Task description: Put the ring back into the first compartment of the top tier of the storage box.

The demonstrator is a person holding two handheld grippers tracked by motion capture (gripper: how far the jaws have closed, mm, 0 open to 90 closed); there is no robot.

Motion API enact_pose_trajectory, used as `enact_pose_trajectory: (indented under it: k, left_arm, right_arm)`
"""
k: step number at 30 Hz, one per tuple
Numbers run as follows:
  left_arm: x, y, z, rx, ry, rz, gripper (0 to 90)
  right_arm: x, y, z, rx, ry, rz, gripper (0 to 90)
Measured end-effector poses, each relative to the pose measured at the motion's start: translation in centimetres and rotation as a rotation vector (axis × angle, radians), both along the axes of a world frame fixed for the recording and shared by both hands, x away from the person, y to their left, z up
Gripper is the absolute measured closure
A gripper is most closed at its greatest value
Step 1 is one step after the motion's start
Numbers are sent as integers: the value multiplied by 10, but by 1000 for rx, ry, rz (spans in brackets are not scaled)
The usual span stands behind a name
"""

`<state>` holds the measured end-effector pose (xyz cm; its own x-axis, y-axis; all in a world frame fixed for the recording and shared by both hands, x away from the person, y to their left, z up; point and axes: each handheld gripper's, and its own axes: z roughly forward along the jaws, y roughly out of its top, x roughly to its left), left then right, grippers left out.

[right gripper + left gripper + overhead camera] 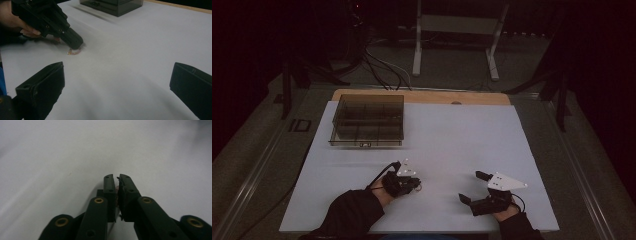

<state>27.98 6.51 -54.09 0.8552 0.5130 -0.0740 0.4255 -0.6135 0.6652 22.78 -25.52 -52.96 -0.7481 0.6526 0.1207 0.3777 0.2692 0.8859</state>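
On the white table sheet (452, 135), the left gripper (414, 184) points its tips down at the surface, jaws pressed nearly together on a small thin pinkish loop (74, 52) lying flat on the sheet; its long axis cannot be told. The right gripper (473, 188) rests near the front edge, jaws spread wide and holding nothing, aimed toward the left gripper. A dark translucent plastic compartment box (367, 120) sits at the far left of the sheet, well apart from both.

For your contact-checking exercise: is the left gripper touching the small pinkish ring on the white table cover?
Touching. In the right gripper view, the left gripper has its closed tips pressed onto the ring; the left gripper view shows pink between its jaws.
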Motion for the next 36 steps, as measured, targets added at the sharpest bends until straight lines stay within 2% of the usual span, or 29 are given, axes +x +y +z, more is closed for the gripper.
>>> enact_pose_trajectory:
  k: [6,10,17,36]
  left_arm:
    - [-1,-1,1,11,-10,-3,890]
    - [1,1,2,-4,1,-3,900]
    - [2,4,7,-20,-2,-7,900]
    - [2,11,30,-35,-28,-25,900]
  right_arm:
    - [0,0,0,-4,-1,0,0]
    - [0,0,0,-4,-2,-1,0]
    - [0,0,1,-5,-6,-8,0]
    - [-1,0,1,-7,-6,-5,0]
